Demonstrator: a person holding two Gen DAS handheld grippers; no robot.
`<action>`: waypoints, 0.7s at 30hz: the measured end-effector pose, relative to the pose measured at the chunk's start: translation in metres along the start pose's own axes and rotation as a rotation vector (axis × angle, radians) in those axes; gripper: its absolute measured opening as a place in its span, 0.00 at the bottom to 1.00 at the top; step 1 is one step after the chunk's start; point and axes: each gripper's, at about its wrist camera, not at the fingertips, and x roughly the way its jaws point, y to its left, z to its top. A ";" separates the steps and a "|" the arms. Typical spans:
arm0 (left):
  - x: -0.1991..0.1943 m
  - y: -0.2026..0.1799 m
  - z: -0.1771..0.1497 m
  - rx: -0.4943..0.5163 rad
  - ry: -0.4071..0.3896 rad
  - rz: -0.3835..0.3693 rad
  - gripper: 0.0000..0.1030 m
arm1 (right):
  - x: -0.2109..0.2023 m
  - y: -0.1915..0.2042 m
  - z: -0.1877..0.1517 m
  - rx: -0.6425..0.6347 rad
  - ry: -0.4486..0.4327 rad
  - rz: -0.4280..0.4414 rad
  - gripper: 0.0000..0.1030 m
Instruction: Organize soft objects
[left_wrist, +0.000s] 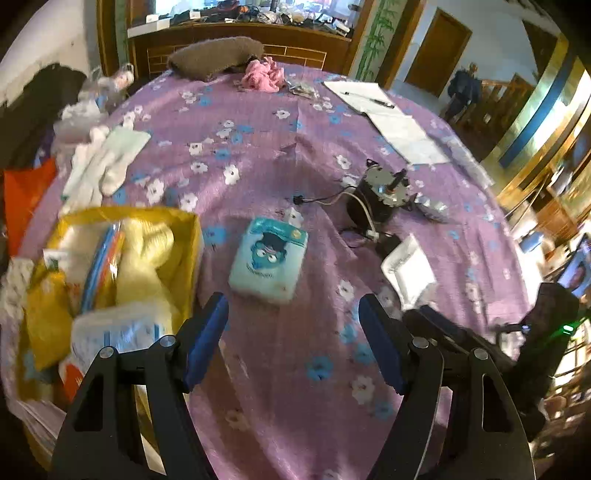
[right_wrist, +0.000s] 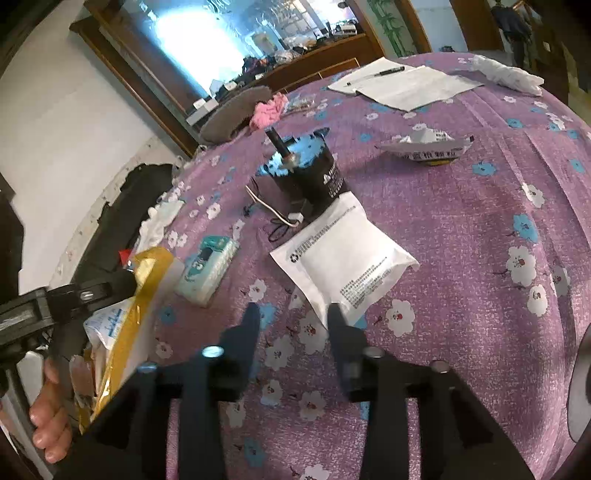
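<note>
- The left gripper (left_wrist: 293, 332) hangs over the purple flowered cloth (left_wrist: 280, 406) with its blue-padded jaws spread wide and nothing between them; just ahead of it lies a pale blue tissue pack (left_wrist: 267, 258) printed with a cartoon face.
- The right gripper (right_wrist: 291, 325) stands part open, its dark jaws apart with only cloth showing in the gap; the corner of a white pouch (right_wrist: 343, 258) lies just beside the right-hand jaw, though whether they touch I cannot tell.
- A yellow bag (left_wrist: 110, 266) sits at the table's left edge, just left of the left gripper; it is stuffed with soft packets, a pale yellow bundle and a white-and-blue pack among them.
- Behind the pouch stands a black motor (right_wrist: 310, 170) with a white cable; a small silver sachet (right_wrist: 428, 146) lies further right.
- White gloves (left_wrist: 103, 162) lie beyond the bag; a pink cloth (left_wrist: 262, 75) and a brown furry thing (left_wrist: 214, 57) rest at the far edge; papers with a pen (left_wrist: 369, 98) lie far right.
</note>
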 end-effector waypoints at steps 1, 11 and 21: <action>0.009 -0.001 0.006 0.009 0.023 0.005 0.72 | -0.001 0.000 0.000 -0.001 -0.006 -0.001 0.42; 0.085 -0.003 0.045 0.103 0.135 0.125 0.72 | -0.003 -0.002 0.000 0.021 -0.012 0.019 0.43; 0.091 -0.010 0.022 0.124 0.196 0.103 0.38 | -0.007 -0.007 0.001 0.044 -0.029 0.030 0.43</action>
